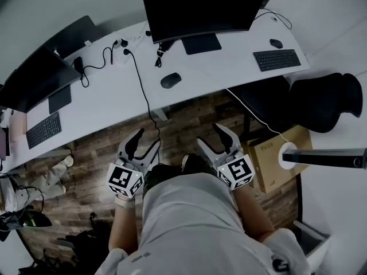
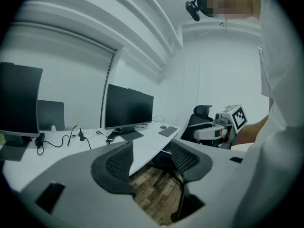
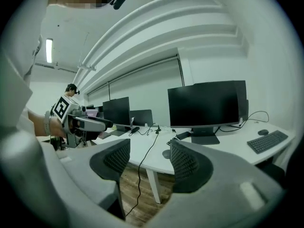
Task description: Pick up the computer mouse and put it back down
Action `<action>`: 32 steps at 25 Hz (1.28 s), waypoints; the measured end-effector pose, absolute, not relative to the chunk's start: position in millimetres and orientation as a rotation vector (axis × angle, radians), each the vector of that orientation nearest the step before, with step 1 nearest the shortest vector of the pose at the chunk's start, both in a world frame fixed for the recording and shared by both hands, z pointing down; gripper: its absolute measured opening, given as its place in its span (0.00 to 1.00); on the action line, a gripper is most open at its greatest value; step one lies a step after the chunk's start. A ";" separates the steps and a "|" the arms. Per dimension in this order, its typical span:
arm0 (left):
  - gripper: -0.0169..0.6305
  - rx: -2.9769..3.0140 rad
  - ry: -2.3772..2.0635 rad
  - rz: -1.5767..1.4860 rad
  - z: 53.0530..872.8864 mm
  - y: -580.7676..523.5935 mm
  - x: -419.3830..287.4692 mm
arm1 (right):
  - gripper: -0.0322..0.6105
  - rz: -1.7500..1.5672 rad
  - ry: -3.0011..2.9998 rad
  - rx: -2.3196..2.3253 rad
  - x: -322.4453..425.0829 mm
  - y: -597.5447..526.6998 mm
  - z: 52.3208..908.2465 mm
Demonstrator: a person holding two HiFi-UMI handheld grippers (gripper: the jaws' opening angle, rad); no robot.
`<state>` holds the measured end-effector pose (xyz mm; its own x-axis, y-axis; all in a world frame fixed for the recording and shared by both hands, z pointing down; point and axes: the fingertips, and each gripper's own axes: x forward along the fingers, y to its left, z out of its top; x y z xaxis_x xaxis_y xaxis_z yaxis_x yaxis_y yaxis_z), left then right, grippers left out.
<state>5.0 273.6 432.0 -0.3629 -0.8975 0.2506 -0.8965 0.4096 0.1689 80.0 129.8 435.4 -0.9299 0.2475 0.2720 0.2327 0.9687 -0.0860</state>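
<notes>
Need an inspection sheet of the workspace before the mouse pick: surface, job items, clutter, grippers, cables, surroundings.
Surface: white curved desk, carrying monitors and keyboards.
Job's things: dark computer mouse lies on the desk before the middle monitor, untouched.
Clutter: second mouse beside the right keyboard; left keyboard at the far end.
Grippers: left gripper and right gripper both open, nothing between the jaws, held over the floor short of the desk.
Cables: black cable crosses the desk left of the computer mouse and drops off the edge; white cable trails off at right.
Surroundings: wood floor, black chair, cardboard box.
</notes>
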 end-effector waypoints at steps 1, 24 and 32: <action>0.41 1.555 -2.364 0.011 433.8 266.5 4.6 | 0.46 0.106 -2.833 -0.351 79.7 124.6 439.0; 0.41 1.725 -2.046 0.158 470.6 183.3 -125.3 | 0.46 0.316 -2.742 -0.017 -23.0 75.5 471.5; 0.41 1.844 -1.832 0.242 504.9 158.6 -177.3 | 0.46 0.405 -2.670 0.273 -47.9 71.2 486.1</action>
